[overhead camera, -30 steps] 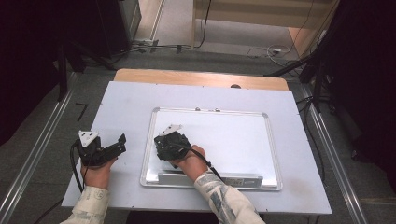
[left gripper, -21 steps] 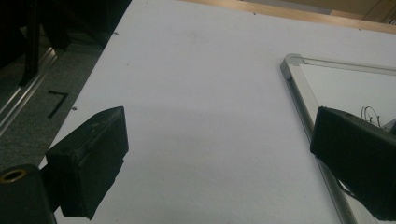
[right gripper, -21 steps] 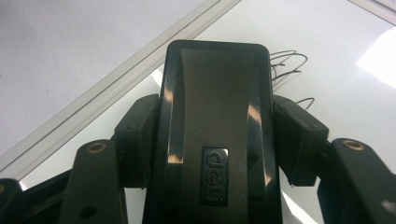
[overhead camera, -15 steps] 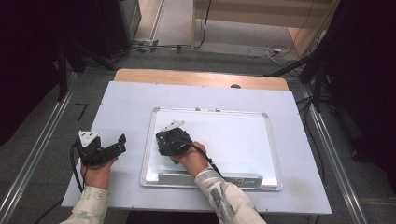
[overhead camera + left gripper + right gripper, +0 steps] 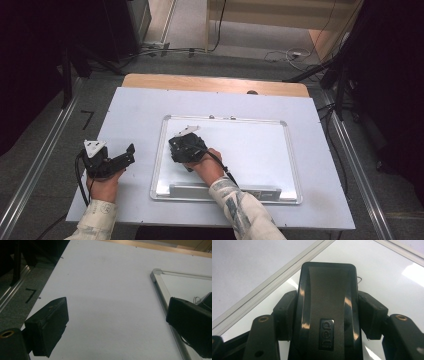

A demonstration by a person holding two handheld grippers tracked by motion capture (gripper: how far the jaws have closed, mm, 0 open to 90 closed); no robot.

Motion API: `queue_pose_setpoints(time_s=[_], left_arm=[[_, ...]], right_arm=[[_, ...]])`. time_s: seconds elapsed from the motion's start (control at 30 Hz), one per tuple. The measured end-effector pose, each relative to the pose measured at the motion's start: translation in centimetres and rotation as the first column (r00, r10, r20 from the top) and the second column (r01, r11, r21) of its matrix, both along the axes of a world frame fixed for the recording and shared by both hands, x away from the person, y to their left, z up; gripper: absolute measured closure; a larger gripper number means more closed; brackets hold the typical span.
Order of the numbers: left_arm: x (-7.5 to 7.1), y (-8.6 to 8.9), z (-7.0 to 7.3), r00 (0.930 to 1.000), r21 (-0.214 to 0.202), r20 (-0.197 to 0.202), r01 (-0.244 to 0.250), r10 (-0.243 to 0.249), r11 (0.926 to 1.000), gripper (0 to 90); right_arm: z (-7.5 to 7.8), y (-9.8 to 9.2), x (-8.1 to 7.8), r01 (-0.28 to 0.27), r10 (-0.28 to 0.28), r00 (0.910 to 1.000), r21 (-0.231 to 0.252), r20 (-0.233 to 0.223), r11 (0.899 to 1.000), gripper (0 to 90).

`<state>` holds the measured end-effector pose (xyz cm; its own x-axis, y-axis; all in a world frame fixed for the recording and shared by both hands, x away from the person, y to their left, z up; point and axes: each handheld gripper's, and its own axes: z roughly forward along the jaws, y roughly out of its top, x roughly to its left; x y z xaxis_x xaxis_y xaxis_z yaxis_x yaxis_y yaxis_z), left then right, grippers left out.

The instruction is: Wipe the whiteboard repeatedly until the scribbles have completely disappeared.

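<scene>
A whiteboard [image 5: 260,150] lies flat on the pale table [image 5: 135,110], its silver frame [image 5: 160,290] running along the edge and a tray across the side nearest the person; the right gripper [image 5: 186,147] sits over the left part of the board, held in the person's right hand [image 5: 207,165], and its two black jaws are clamped on a black eraser [image 5: 327,312]; in the right gripper view the eraser stands between the jaws, glossy, with a small raised label on its back, its far end just short of the frame's corner strip, and the jaw pads press against both of its long sides; its underside is hidden, so I cannot tell whether it touches the white surface; a thin dark scribble [image 5: 360,279] shows on the board just beside the eraser's far right corner; the left gripper [image 5: 112,159] rests at the left of the table, well off the board, held in the left hand [image 5: 104,182]; in the left gripper view its jaws stand wide apart with nothing but bare table between them, and the board's near corner lies close to the right-hand jaw.
</scene>
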<state>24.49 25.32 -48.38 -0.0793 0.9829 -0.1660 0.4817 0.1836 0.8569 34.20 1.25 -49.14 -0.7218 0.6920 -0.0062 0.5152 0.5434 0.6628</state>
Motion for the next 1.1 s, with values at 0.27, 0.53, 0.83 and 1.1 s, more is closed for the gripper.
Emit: queue_pose_setpoints(time_s=[0.27,0.53,0.83,1.1], left_arm=[[-0.1,0.1,0.0,1.0000,0.000,0.000,-0.002,0.002,1.0000,4.5],[-0.1,0.1,0.0,1.0000,-0.001,0.000,-0.002,0.002,1.0000,4.5],[-0.1,0.2,0.0,1.0000,-0.002,-0.002,-0.005,0.005,1.0000,4.5],[-0.2,0.2,0.0,1.0000,-0.002,-0.001,-0.007,0.007,1.0000,4.5]], right_arm=[[0.1,-0.2,1.1,0.018,-0.018,0.9998,-0.007,-0.005,1.000,37.1],[0.1,-0.5,2.2,0.037,-0.037,0.9993,-0.015,0.000,0.999,37.1],[0.2,-0.9,3.4,0.070,-0.070,0.9975,-0.022,0.000,0.997,37.0],[0.2,-1.3,3.9,0.106,-0.106,0.9943,-0.014,-0.005,0.994,37.0]])
